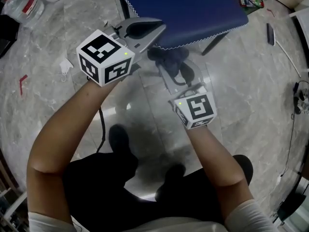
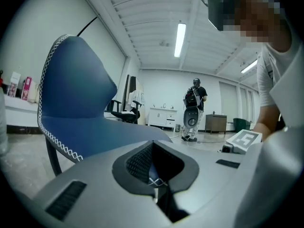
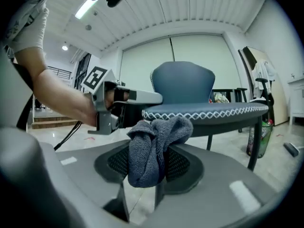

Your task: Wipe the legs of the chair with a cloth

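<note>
the grey cloth [image 3: 152,148] hangs bunched in the right tool [image 3: 149,164]. its jaws are closed on the cloth, and a fold spills over the top of the pads. in the head view the cloth [image 1: 169,57] sits at centre frame, just below the front edge of the blue chair seat [image 1: 183,8]. the seat fills the upper middle and is trimmed with white zigzag stitching. in the right gripper view a dark chair leg [image 3: 256,144] stands at the right, well apart from the cloth.

the left tool [image 2: 156,175] has its jaws drawn together with nothing clearly held. the seat's stitching shows through the hollow behind the tips. in the head view the left tool [image 1: 155,29] lies upper centre-left, its tips at the seat's front edge, just beside the cloth. each tool carries a marker cube [image 1: 104,57].

below is a grey marble floor [image 1: 251,81], with plastic bottles [image 1: 29,1] in the upper left corner.
</note>
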`<control>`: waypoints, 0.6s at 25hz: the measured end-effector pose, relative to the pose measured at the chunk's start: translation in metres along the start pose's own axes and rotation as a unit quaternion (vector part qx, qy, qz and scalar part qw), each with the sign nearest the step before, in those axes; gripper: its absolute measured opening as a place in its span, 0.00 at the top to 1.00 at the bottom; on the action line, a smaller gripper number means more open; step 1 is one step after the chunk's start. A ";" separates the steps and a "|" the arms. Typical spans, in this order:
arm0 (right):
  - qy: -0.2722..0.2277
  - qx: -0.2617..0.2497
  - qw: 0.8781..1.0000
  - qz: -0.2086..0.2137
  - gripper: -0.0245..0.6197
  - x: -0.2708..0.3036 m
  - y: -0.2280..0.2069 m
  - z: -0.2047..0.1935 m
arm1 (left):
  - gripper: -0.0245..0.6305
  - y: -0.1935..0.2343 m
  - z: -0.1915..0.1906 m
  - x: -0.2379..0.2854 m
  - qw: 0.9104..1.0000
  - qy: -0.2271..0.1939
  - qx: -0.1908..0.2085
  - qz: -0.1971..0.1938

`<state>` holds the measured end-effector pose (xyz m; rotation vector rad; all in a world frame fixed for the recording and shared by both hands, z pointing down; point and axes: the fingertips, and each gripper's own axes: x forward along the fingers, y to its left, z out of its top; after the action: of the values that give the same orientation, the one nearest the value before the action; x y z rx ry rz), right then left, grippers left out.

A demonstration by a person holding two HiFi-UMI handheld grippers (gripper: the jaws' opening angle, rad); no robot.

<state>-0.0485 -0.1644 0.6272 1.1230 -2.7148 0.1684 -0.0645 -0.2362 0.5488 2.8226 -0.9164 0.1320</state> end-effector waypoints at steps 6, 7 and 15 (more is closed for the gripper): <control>-0.033 -0.029 0.999 -0.015 0.72 0.014 -0.012 -0.028 | 0.96 0.006 0.003 0.003 1.000 -0.008 -0.018 -0.003; -0.019 -0.020 0.999 -0.021 0.72 0.016 -0.018 -0.047 | 0.96 0.006 0.003 0.003 1.000 -0.009 -0.018 -0.002; 0.115 0.044 0.992 -0.039 0.70 0.044 -0.040 -0.202 | 0.96 0.005 0.003 0.004 1.000 -0.014 -0.023 -0.010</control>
<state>-0.0229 -0.1861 0.8353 1.1530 -2.4776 0.3844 -0.0645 -0.2428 0.5472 2.7961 -0.8857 0.0681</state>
